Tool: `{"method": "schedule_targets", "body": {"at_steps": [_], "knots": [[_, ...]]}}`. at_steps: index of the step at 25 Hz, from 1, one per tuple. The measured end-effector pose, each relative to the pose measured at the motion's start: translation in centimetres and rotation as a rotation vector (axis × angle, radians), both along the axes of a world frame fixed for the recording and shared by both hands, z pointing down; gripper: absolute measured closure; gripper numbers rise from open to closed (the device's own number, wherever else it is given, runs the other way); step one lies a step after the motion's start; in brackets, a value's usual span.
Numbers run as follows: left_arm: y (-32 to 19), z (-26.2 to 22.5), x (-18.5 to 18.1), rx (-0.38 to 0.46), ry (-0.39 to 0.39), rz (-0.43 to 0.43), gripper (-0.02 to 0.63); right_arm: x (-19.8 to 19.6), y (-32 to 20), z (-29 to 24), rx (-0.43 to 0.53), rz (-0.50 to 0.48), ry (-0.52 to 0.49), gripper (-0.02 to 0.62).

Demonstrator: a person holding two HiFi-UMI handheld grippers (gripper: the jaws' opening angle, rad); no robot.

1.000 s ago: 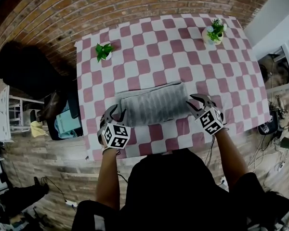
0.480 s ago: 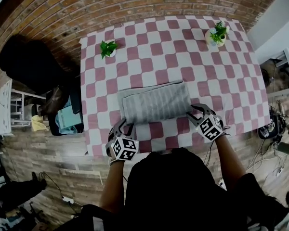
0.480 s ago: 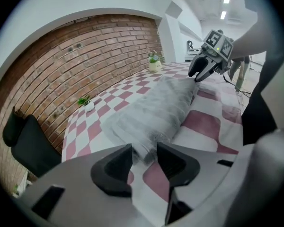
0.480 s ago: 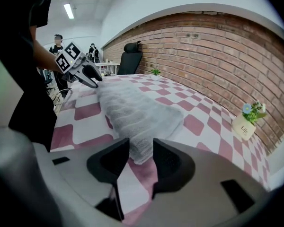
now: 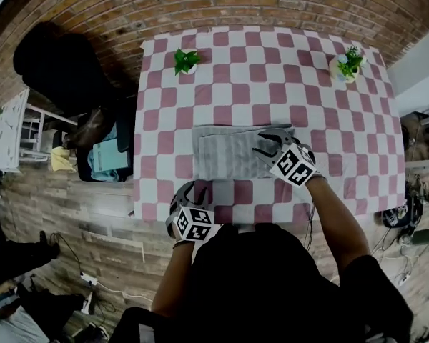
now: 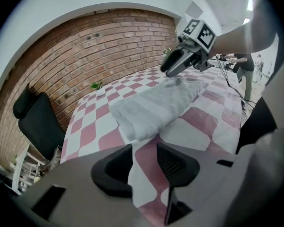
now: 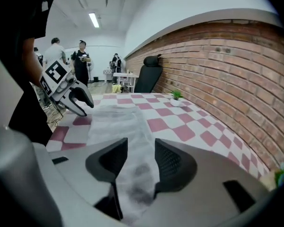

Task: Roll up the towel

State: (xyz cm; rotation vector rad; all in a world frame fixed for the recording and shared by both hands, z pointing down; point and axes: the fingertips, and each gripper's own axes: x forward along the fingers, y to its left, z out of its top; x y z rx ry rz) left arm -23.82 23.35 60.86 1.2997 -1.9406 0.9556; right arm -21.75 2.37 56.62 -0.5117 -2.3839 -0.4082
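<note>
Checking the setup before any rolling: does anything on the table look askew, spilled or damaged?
Nothing stands out. The folded grey towel lies flat, roughly square to the edges of the checkered tablecloth. The potted plants stand upright, one near the far left corner and one near the far right. No spill or damage shows.

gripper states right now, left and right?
Left gripper: open, empty, short of the towel.
Right gripper: open, jaws just been opening; towel shows in the gap, not gripped.
</note>
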Motion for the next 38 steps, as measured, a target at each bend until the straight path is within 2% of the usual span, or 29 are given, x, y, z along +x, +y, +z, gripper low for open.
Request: {"method": "schedule_targets", "body": {"at_steps": [4, 7, 9, 12, 14, 16, 19, 22, 29, 34, 38], "knots": [[-0.1, 1.2, 0.1, 0.025, 0.079, -0.050, 0.446, -6.3, 3.8, 1.6, -0.047, -0.123, 0.062, 0.403], [-0.2, 1.1, -0.2, 0.084, 0.166, -0.127, 0.448, -10.3, 6.0, 3.9, -0.099, -0.161, 0.136, 0.388], [-0.4, 0.9, -0.4, 0.102, 0.183, -0.154, 0.449, -11.9, 6.8, 5.7, -0.100, -0.176, 0.203, 0.377], [-1.0, 1.1, -0.7, 0.108, 0.185, -0.154, 0.449, -12.9, 7.6, 6.9, -0.093, -0.212, 0.278, 0.370], [-1.6, 1.6, -1.0, 0.093, 0.170, -0.137, 0.483, -12.9, 7.9, 7.1, -0.113, -0.231, 0.326, 0.384], [-1.9, 2.1, -1.4, 0.074, 0.148, -0.124, 0.575, -12.9, 8.1, 7.0, -0.155, -0.237, 0.366, 0.442], [-2.2, 2.4, -1.6, 0.061, 0.142, -0.105, 0.589, -12.7, 8.4, 7.0, -0.187, -0.247, 0.390, 0.496], [-2.9, 2.1, -2.3, 0.057, 0.115, -0.075, 0.600, -12.7, 8.2, 6.8, -0.168, -0.255, 0.378, 0.529], [-4.8, 1.1, -6.4, 0.037, 0.017, -0.011, 0.604, -14.4, 4.2, 5.5, -0.179, -0.106, 0.294, 0.540], [-7.8, 0.5, -9.9, 0.035, -0.060, 0.073, 0.604, -15.2, -0.2, 4.3, -0.192, 0.053, 0.228, 0.540], [-12.6, -0.5, -12.6, 0.045, -0.129, 0.158, 0.604, -15.0, -4.8, 3.2, -0.214, 0.208, 0.181, 0.540]]}}
